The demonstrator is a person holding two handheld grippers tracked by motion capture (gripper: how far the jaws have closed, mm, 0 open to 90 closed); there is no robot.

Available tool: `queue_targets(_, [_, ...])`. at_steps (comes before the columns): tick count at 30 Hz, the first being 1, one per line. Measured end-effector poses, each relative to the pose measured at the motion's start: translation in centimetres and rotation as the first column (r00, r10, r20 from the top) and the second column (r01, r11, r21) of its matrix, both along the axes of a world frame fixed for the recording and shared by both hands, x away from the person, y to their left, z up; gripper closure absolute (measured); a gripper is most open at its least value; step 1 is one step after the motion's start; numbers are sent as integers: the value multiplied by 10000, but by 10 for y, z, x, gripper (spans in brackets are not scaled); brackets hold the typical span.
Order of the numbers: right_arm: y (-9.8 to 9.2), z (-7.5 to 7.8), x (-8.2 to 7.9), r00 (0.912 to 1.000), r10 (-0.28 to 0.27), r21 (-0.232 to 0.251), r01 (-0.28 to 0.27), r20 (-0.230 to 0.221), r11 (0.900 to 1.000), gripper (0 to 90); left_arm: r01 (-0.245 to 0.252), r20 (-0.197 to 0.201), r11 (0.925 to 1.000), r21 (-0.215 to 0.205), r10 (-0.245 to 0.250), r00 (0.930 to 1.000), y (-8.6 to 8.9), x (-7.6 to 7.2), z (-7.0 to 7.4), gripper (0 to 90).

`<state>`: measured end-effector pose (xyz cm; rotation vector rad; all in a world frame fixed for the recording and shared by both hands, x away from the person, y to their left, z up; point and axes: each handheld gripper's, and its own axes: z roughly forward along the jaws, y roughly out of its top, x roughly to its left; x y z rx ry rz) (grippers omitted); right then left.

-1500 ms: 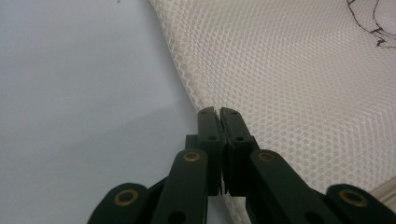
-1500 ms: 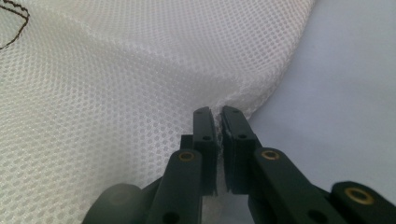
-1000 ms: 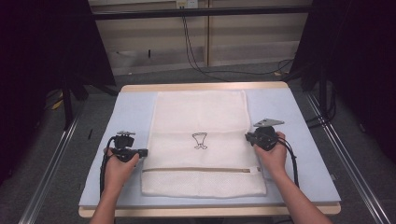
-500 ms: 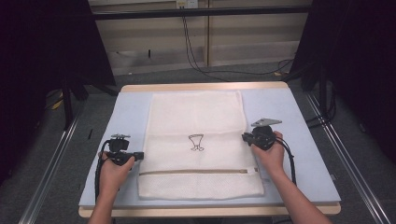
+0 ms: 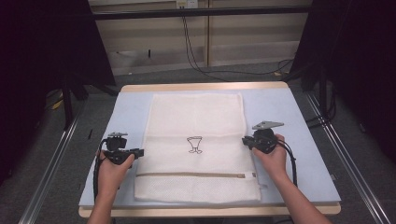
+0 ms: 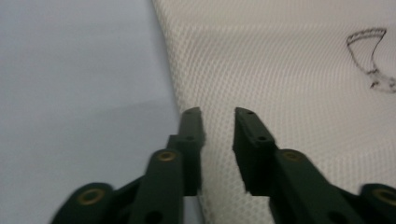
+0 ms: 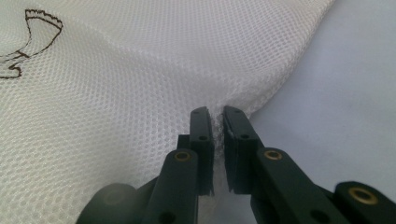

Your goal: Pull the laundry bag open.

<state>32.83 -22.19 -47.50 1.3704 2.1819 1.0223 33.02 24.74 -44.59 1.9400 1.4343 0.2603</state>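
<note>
I am working at a table [image 5: 299,121] covered with a pale blue sheet, and a white mesh laundry bag [image 5: 196,116] is lying flat along its middle, long way pointing away from me, its zip [image 5: 189,175] running across near my end. That flat, centred spread is giving both my hands an edge to reach from either side, which is why I am keeping them level with each other, about halfway up the bag.

My right gripper [image 5: 246,141] is sitting at the bag's right edge. In the right gripper view its jaws are standing nearly together with a thin fold of mesh [image 7: 217,122] pinched between them, and the cloth is puckering up toward the pinch, so I am judging that this side is gripped and pulled slightly taut. I am holding it there to keep the bag from sliding while the other side is let go.

My left gripper [image 5: 140,152] is lying at the bag's left edge. Its jaws have just been opening: in the left gripper view there is a clear gap between them, with the hem [image 6: 187,100] of the bag running under and between the tips but neither pad pressing on it. The mesh there is lying flat and relaxed on the sheet, so this side looks released.

The little brown drawing [image 5: 194,144] printed in the bag's middle is facing up, between my two grippers.
</note>
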Motion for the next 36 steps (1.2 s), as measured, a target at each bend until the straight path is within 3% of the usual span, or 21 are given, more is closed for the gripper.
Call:
queue_targets(1, [-1,0,-1,10000,-2,69,2,58,10000,801,-7,101,9998,-210,9,9999,-4,-1,2,643])
queue_targets(3, [-2,0,-1,9999,-54,91,53,123,9999,778,431,103,9973,-598,-426,9990,-11,-1,7,618])
queue_targets(4, [-3,0,-3,9994,-95,174,90,327,9998,699,748,66,9938,-818,-746,9972,-20,-1,9,569])
queue_targets(5, [-3,0,-3,9994,-95,174,90,327,9998,699,748,66,9938,-818,-746,9972,-20,-1,9,559])
queue_targets(6, [-5,2,-6,9986,-84,271,70,514,9996,676,1019,-82,9885,-1118,-1035,9946,-30,-1,10,555])
queue_targets(10, [-10,7,-12,9969,-112,289,89,784,9995,670,1469,-199,9801,-1333,-1509,9884,-43,0,11,550])
queue_targets(14, [-15,10,-21,9947,137,147,-153,1015,9998,768,1832,-82,9726,-1431,-1863,9825,-58,1,14,553])
queue_targets(17, [-18,11,-31,9919,552,-3,-556,1148,9985,868,2230,-129,9640,-1446,-2272,9738,-73,3,16,557])
queue_targets(24, [-22,12,-48,9894,930,103,-947,1118,9954,900,2660,-330,9509,-1580,-2743,9611,-98,5,15,575])
queue_targets(26, [-22,13,-49,9885,1013,58,-1026,1127,9947,900,2802,-450,9457,-1648,-2910,9557,-107,4,15,578])
queue_targets(27, [-22,14,-53,9875,1043,103,-1063,1182,9943,900,3033,-586,9362,-1777,-3177,9464,-114,4,14,583])
queue_targets(28, [-22,14,-53,9875,1043,103,-1063,1182,9943,900,3033,-586,9362,-1777,-3177,9464,-114,4,14,584])
queue_targets(29, [-22,16,-58,9864,1105,194,-1136,1215,9933,900,3212,-709,9275,-1914,-3395,9379,-124,3,12,584])
queue_targets(31, [-21,16,-59,9861,1095,209,-1130,1246,9934,900,3312,-709,9249,-1868,-3489,9345,-128,2,11,584])
queue_targets(33, [-21,17,-63,9855,1172,220,-1208,1223,9924,900,3527,-841,9150,-1958,-3740,9236,-139,-1,10,581])
queue_targets(36, [-23,17,-70,9865,1081,416,-1140,1230,9926,900,3629,-810,9089,-2056,-3854,9192,-148,-3,10,581])
